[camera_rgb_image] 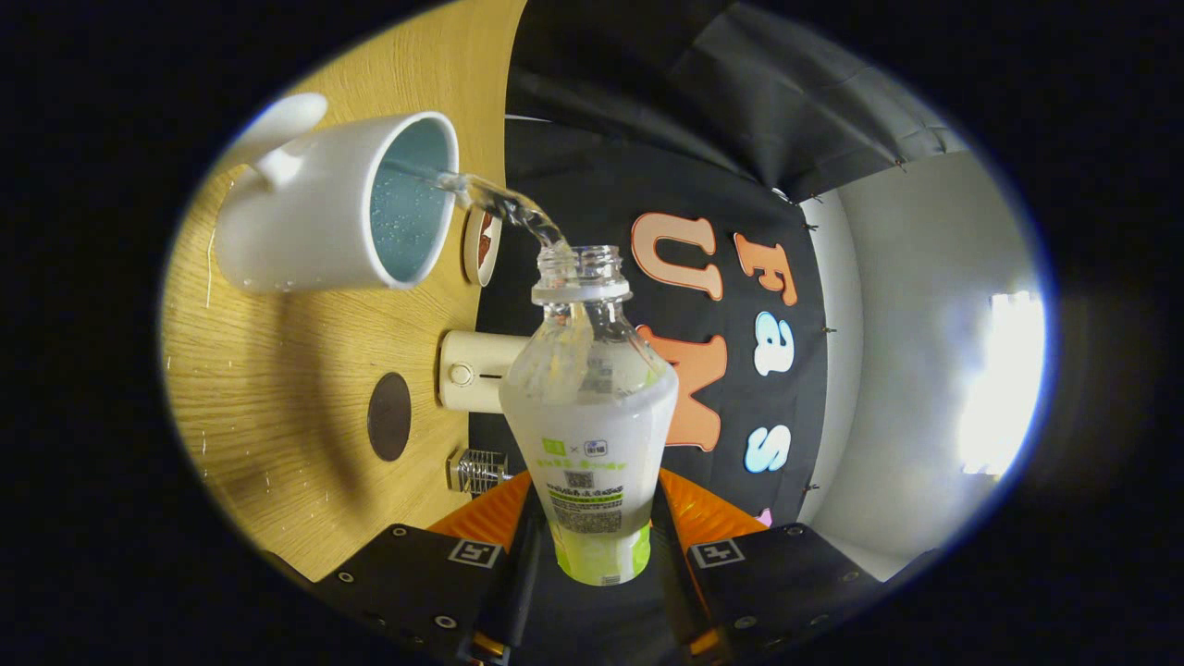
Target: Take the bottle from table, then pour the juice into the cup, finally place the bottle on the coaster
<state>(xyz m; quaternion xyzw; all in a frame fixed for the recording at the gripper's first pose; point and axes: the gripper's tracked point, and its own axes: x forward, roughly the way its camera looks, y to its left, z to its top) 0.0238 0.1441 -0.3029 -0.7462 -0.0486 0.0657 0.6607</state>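
Note:
My gripper (597,546) is shut on a clear plastic bottle (592,416) with a white and green label, both fingers pressing its lower body. The whole view is rolled sideways, so the bottle is tipped over toward the cup. Its uncapped neck points ahead of the fingers. A clear stream of liquid (499,199) arcs from the mouth into a white mug (324,203) with a blue inside, standing on the wooden table (268,388). The mug's handle points away from the bottle. A dark round coaster (389,417) lies on the table, nearer to the fingers than the mug.
Along the table's back edge stand a cream box with a round knob (472,372), a small metal rack (479,470) and a small round dish (482,245). Behind them hangs the black booth cloth, with a white wall and a bright light (1004,379) beyond.

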